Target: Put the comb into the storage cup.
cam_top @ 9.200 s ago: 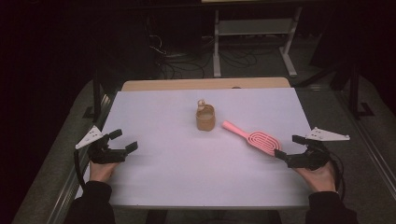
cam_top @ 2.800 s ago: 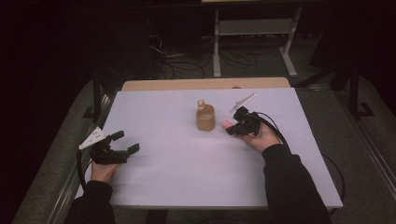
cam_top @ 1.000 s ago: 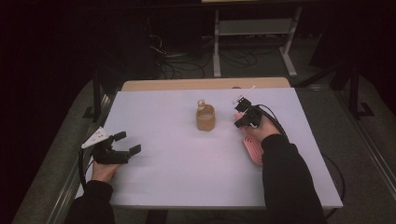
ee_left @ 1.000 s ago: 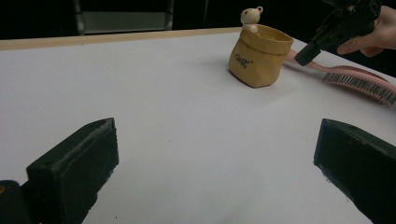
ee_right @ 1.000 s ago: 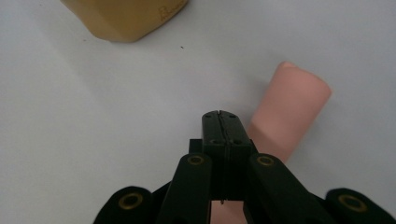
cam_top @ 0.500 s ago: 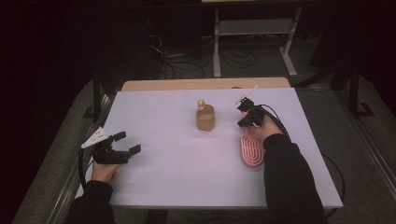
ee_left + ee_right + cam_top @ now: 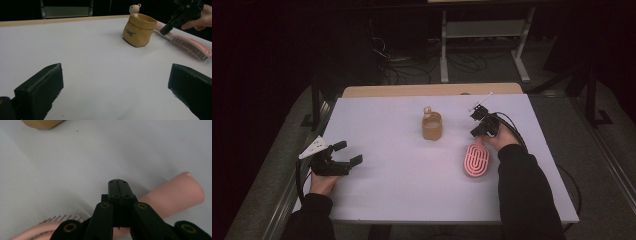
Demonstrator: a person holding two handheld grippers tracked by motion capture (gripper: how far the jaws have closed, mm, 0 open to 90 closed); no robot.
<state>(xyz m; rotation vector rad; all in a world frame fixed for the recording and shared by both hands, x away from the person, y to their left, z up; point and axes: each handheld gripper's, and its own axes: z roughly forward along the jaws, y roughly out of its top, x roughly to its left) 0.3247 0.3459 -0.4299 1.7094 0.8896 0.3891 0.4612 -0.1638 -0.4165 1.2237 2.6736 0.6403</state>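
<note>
the right gripper (image 7: 478,131), jaws clenched together and pressing down on the pink brush's (image 7: 476,159) handle, pins it flat on the white table (image 7: 387,190) just right of the tan bear pouch (image 7: 432,126), while the left gripper (image 7: 343,156) rests released, well apart.

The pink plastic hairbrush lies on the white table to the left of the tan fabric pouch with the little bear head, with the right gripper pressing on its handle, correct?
Not quite: the high view shows the pink plastic hairbrush lying to the right of the tan fabric pouch, not left. The rest holds: it lies on the white table, and the shut right gripper presses on its handle.
</note>
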